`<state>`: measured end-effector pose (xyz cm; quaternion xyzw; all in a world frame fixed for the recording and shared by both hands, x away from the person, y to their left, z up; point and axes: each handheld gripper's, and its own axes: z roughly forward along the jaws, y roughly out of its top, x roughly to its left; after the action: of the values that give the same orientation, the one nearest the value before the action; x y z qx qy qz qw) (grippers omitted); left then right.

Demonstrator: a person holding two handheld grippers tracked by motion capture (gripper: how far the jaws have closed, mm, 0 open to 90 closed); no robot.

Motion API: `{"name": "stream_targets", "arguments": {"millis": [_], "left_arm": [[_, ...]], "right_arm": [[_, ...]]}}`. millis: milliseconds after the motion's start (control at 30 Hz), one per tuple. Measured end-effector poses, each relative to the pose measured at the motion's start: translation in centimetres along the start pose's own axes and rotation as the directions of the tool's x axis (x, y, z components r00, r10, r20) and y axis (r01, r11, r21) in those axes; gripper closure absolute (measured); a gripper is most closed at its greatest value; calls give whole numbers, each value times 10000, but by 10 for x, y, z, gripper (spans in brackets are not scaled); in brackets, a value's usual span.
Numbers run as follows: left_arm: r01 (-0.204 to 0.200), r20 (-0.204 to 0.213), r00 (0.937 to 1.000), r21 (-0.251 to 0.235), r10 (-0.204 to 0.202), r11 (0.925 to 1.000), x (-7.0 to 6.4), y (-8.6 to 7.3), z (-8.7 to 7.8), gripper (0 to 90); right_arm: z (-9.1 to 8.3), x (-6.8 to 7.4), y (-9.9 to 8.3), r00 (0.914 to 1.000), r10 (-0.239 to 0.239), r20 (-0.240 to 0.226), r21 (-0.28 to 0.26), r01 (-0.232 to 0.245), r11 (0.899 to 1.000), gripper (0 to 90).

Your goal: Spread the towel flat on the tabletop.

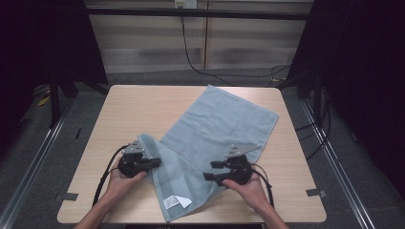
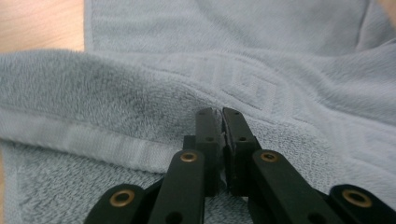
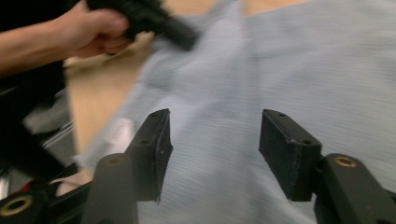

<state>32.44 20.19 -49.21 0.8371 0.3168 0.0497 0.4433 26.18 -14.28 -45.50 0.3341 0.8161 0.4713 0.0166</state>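
High view: we are logging one blue towel (image 1: 215, 129) lying diagonally on the table (image 1: 129, 109). Left gripper (image 1: 154, 163) is pinching its near-left corner, jaws pressed together; right gripper (image 1: 209, 170), jaws spread, is hovering over its near-right edge.

Both forearms were bare, with no sleeve in sight. The left tool (image 1: 156, 162) was black, with a grey three-cornered plate on top and a black cable looping from its rear. The right tool (image 1: 210, 170) matched it: black body, grey plate, black cable. In the left gripper view the black fingers (image 2: 207, 135) were flat bars joined by linkage arms with brass-coloured rivets and small dark screw holes. In the right gripper view the pads (image 3: 288, 149) were thick, blocky and scuffed.
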Motion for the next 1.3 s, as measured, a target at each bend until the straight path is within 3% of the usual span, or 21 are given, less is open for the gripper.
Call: {"name": "stream_targets", "arguments": {"millis": [67,200,300,367,433,533,567,600,633,667,733,833,867,900,1000,1100,1167,1200,1267,1300], "left_arm": [[153,101,9998,-195,-151,9997,-1,2,-2,863],[394,163,9991,-779,-382,9962,1,17,-5,863],[462,110,9989,-782,-454,9959,5,20,0,863],[578,-14,9983,-609,-580,9965,7,16,4,862],[621,-43,9980,-521,-624,9967,8,14,6,859],[882,14,9961,-406,-882,9953,13,10,9,850],[918,16,9958,-364,-918,9951,13,10,9,839],[972,-19,9952,-382,-974,9945,14,9,10,827],[872,-134,9960,-375,-878,9955,13,9,9,802],[872,-134,9960,-375,-878,9955,13,9,9,762],[831,-196,9962,-685,-846,9942,12,10,2,736],[892,-197,9956,-1025,-916,9907,15,11,-6,706],[945,-301,9947,-1184,-987,9885,18,9,-12,683],[1041,-325,9935,-1220,-1088,9871,20,8,-14,677],[1201,-497,9906,-1270,-1272,9846,26,1,-20,662],[1430,-480,9875,-1306,-1503,9811,29,-3,-25,651],[1338,-412,9893,-1218,-1397,9835,29,-4,-26,651],[1210,-338,9916,-1032,-1250,9873,25,-6,-23,648],[1009,-306,9942,-792,-1036,9917,21,-6,-18,644],[590,-237,9979,-298,-598,9978,12,-6,-8,645]], "right_arm": [[16,14,1,9989,-32,-475,221,43,9997,482],[46,32,-1,9930,-594,-1023,893,686,9936,491],[62,37,-3,9867,-816,-1409,1030,966,9900,450],[72,41,-6,9840,-1074,-1420,1326,1264,9831,426],[80,44,-10,9814,-1435,-1273,1580,1629,9739,411],[82,46,-14,9797,-1665,-1116,1430,1816,9729,429],[83,50,-16,9711,-2288,-679,1554,2369,9590,512],[84,54,-19,9545,-2967,-310,1547,2979,9420,563],[84,56,-19,9488,-3157,-139,1616,3137,9357,614],[83,55,-17,9484,-3171,41,1725,3117,9344,682],[82,51,-18,9580,-2868,77,1570,2820,9465,751],[79,48,-18,9627,-2705,-17,1365,2682,9536,801],[74,43,-16,9759,-2162,-294,1128,2182,9694,807],[69,39,-15,9818,-1858,-407,950,1889,9774,809],[54,31,-11,9904,-1206,-674,473,1239,9912,810],[33,20,-9,9953,-715,-656,-28,715,9974,807],[27,17,-9,9962,-557,-674,-130,549,9984,806],[12,10,-11,9980,-242,-588,-466,215,9987,803],[9,8,-11,9979,-191,-615,-503,160,9986,801],[-2,2,-14,9988,54,-488,-608,-83,9981,801]]}}
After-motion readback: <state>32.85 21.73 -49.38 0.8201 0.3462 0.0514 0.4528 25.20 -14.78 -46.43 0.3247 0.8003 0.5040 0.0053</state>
